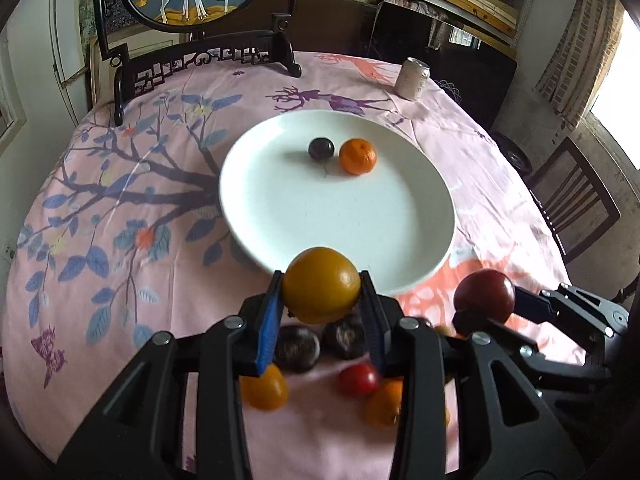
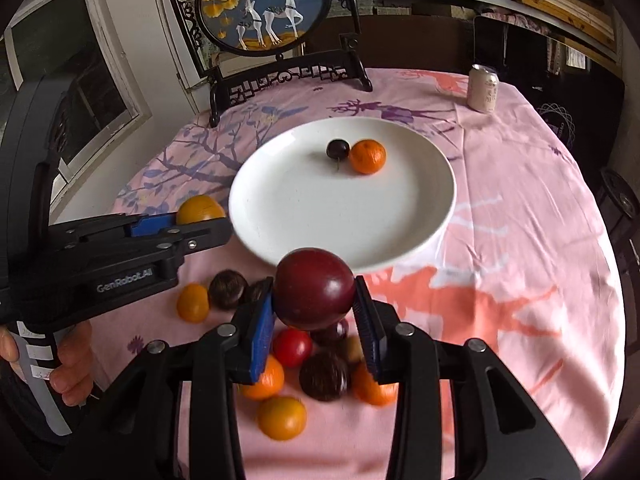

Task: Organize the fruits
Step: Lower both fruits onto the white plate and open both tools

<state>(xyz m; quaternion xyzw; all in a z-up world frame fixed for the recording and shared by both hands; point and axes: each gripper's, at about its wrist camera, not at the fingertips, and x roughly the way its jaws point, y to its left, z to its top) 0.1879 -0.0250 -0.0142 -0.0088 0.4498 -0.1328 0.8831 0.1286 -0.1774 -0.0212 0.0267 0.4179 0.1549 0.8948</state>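
plate: plum, tangerine | left gripper grips yellow fruit | right gripper grips red fruit

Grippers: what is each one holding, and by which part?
The left gripper holds a yellow-orange fruit by its two sides, between the fingers. The right gripper holds a dark red fruit the same way.

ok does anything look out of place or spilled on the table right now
Nothing spilled or damaged. One oddity among the fruit: a pale upright drink can at the far edge of the pink patterned tablecloth, well apart from the white round plate.
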